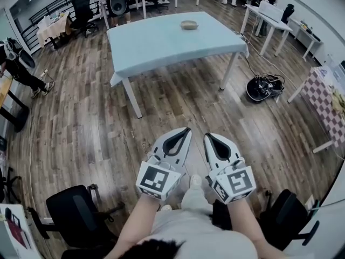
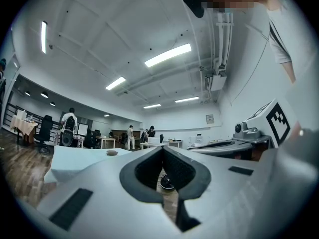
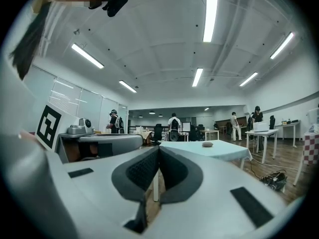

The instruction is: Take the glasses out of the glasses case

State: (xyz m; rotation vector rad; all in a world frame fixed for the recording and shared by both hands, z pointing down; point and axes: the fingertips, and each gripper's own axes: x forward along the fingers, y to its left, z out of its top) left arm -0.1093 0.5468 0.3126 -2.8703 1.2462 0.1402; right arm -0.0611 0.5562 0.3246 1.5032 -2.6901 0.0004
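The glasses case (image 1: 189, 24) is lying near the far edge of the counter (image 1: 156, 45), well apart from both hand-held grippers. It is showing only as a small oval shape, so it is probably closed, though the view is too coarse to be sure.

The wooden floor (image 1: 161, 109) is stretching between the person and the counter, which is wearing a pale cloth and carrying nothing else that can be seen. A black office chair (image 1: 75, 209) is standing at the lower left of the head view.

The left hand-held gripper (image 1: 186, 129) and the right hand-held gripper (image 1: 207, 136) are pointing level toward the counter, side by side and just apart, over the bare floor. Each is keeping its jaws pressed together with nothing between them.

A round black device (image 1: 264, 87) with cables is lying on the floor to the right of the counter.
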